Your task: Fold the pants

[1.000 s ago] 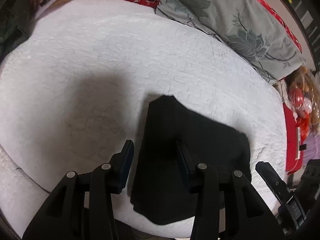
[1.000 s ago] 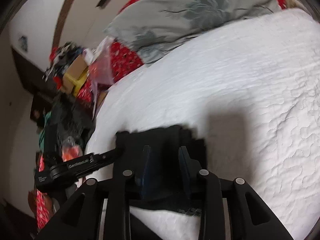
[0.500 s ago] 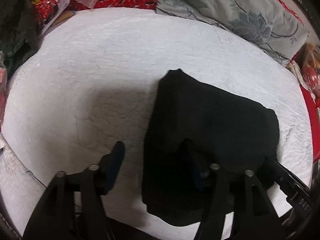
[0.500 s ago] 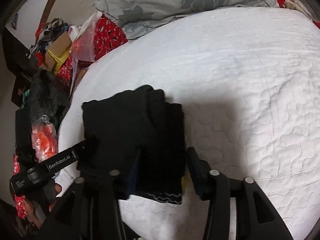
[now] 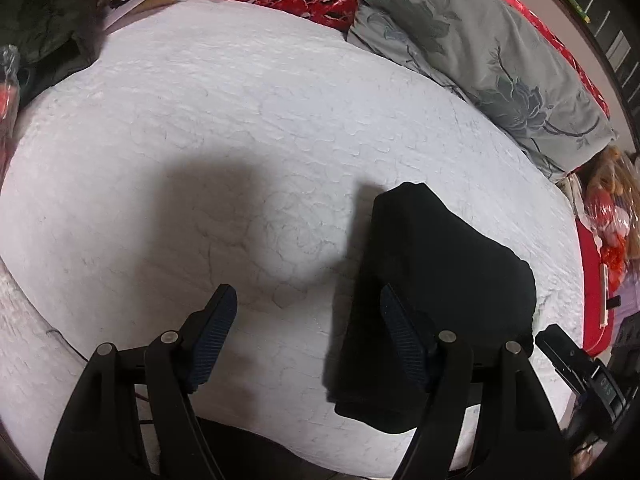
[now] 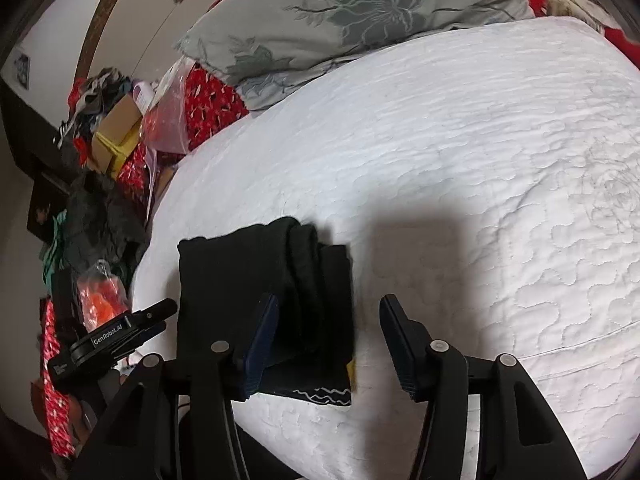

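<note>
The black pants (image 5: 436, 288) lie folded into a thick bundle on the white quilt (image 5: 248, 128), near its front edge. Left gripper (image 5: 306, 304) hangs over the quilt with its jaws spread wide, having just been opening; nothing sits between them, only bare quilt. Its right-hand jaw overlaps the left edge of the pants, and the bundle lies mostly off to the right of that jaw. Over in the right wrist view, the right gripper (image 6: 328, 312) has its jaws well apart too, just opened. The pants (image 6: 264, 280) reach in from the left, with their right edge between the jaws, but the pads do not press on them. A grey flowered pillow (image 6: 344, 12) lies far beyond the jaws.
</note>
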